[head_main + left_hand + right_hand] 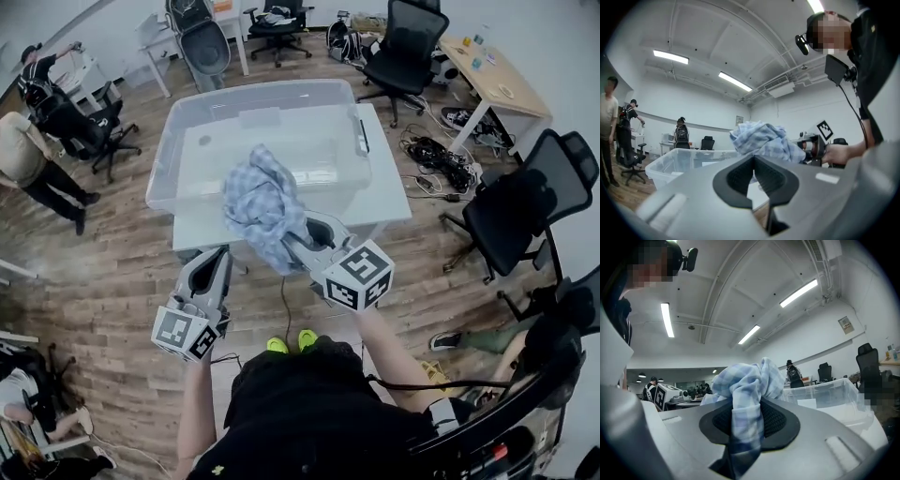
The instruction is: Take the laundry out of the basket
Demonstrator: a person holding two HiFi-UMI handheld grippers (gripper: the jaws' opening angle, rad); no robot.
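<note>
A blue-and-white checked cloth [264,203] is bunched up in my right gripper [302,236], whose jaws are shut on it just in front of the clear plastic basket [187,122]. In the right gripper view the cloth [749,394] fills the gap between the dark pads and piles up above them. My left gripper [218,265] hangs lower left of the cloth, shut, with nothing between its fingers. From the left gripper view the cloth [761,138] and the right gripper [816,145] show to the right, beyond its own closed jaws. The basket looks empty inside.
The basket stands on a white table [389,187]. Black office chairs [520,211] stand at the right, another chair [405,42] behind the table, cables [436,155] lie on the wood floor. People [37,159] stand at the far left. A desk [492,70] is at upper right.
</note>
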